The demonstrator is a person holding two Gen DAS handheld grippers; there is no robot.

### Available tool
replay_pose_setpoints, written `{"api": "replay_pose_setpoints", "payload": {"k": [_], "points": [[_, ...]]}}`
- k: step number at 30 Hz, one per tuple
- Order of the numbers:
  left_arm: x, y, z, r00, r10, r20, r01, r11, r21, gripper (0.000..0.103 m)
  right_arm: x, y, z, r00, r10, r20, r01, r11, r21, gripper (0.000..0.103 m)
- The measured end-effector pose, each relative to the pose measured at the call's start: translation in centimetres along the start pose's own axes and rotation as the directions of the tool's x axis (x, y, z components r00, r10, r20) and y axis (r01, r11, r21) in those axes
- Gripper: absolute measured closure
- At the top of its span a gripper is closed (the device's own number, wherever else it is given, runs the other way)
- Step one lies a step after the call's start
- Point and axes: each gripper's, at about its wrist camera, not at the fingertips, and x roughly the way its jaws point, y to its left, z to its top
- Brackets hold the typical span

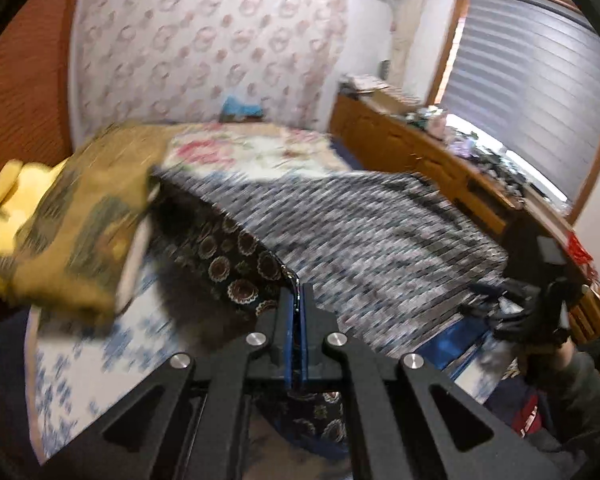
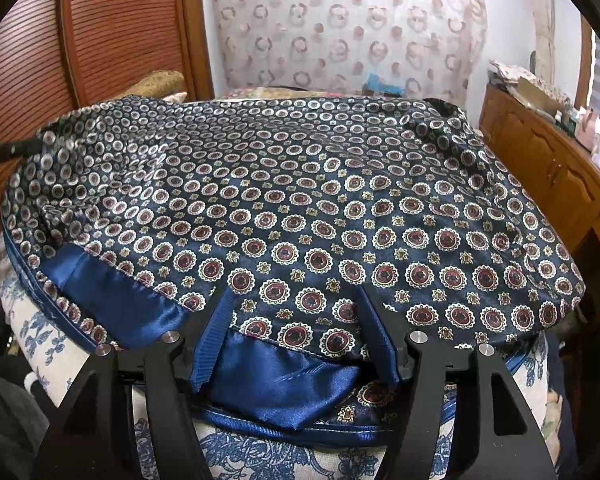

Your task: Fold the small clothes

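Observation:
A satin garment, navy with red-and-white medallions and a plain blue lining, is spread over a flower-print bed. My left gripper is shut on one edge of it and holds that edge raised, so the cloth slopes away like a tent; this view is motion-blurred. In the right wrist view the left gripper shows as a dark tip at the far left corner. My right gripper stands open at the near hem, its fingertips hidden under the patterned layer. A black-gloved hand holds it.
A yellow-patterned pillow and yellow cloth lie at the bed's left. A wooden sideboard with clutter on top runs along the right under a window with blinds. A wooden louvred panel stands at the left.

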Motion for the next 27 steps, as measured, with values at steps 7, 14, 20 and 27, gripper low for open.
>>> {"api": "replay_pose_setpoints", "payload": {"k": [7, 14, 20, 27], "points": [[2.7, -7.8, 4.7, 0.993, -0.119, -0.004, 0.118, 0.983, 0.142, 0.103, -2.0, -2.3, -0.8, 1.000, 0.012, 0.025, -0.013, 0.998, 0.059, 0.038], [6.2, -15.5, 8.5, 0.976, -0.210, -0.051, 0.216, 0.944, 0.250, 0.103, -5.0, -5.7, -2.3, 0.998, -0.038, 0.056, 0.032, 0.994, 0.106, 0.038], [9.4, -22.8, 9.9, 0.956, -0.270, -0.116, 0.294, 0.897, 0.330, 0.103, -7.7, -8.8, -3.6, 0.994, -0.068, 0.085, 0.053, 0.983, 0.174, 0.038], [13.3, -25.1, 8.7, 0.940, -0.227, -0.253, 0.309, 0.883, 0.353, 0.099, -8.4, -10.3, -4.6, 0.994, -0.070, 0.082, 0.052, 0.978, 0.202, 0.038]]}}
